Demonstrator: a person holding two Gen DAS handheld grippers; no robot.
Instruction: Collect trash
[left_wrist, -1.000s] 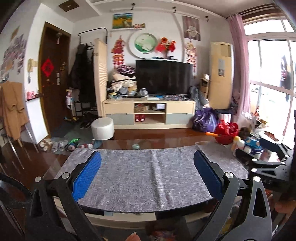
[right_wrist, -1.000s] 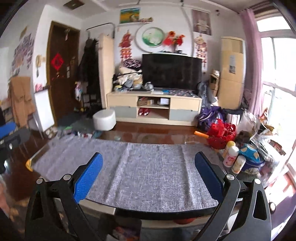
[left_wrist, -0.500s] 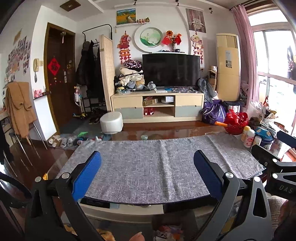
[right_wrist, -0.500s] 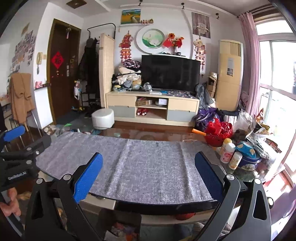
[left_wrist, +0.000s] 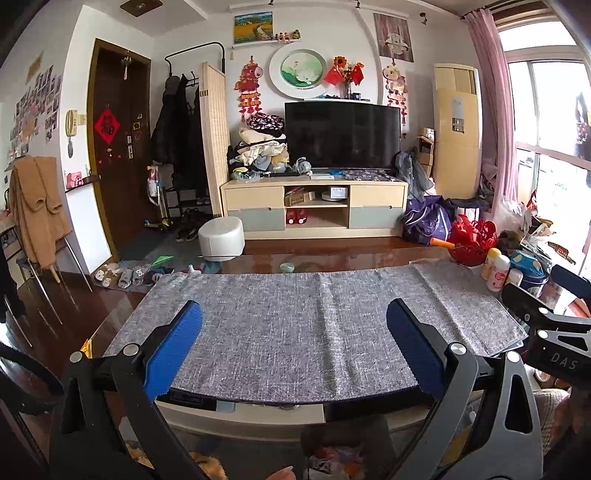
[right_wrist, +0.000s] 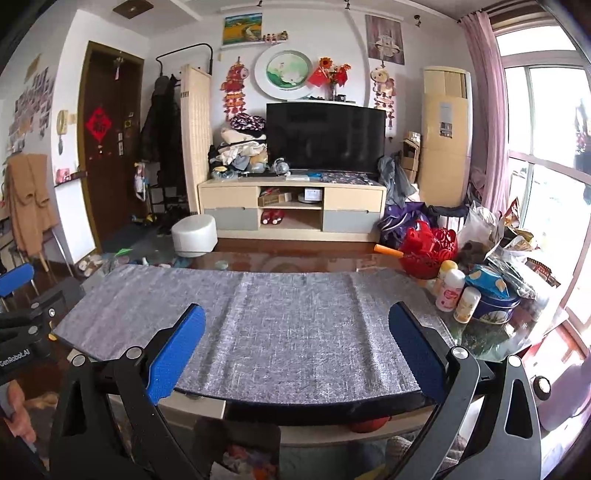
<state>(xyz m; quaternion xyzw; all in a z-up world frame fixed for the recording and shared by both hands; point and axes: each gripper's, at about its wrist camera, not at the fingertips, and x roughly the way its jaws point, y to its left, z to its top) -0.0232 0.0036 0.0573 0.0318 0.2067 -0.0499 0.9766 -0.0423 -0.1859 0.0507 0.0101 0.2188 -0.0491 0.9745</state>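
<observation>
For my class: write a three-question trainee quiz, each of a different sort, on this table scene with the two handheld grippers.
1. True or false: the left gripper holds a piece of trash.
2. The red basket stands at which end of the grey cloth in the right wrist view? A) left B) right C) middle
3. Fill in: the jaws of the right gripper stand ____.

Key: 1 false; 2 B; 3 open
</observation>
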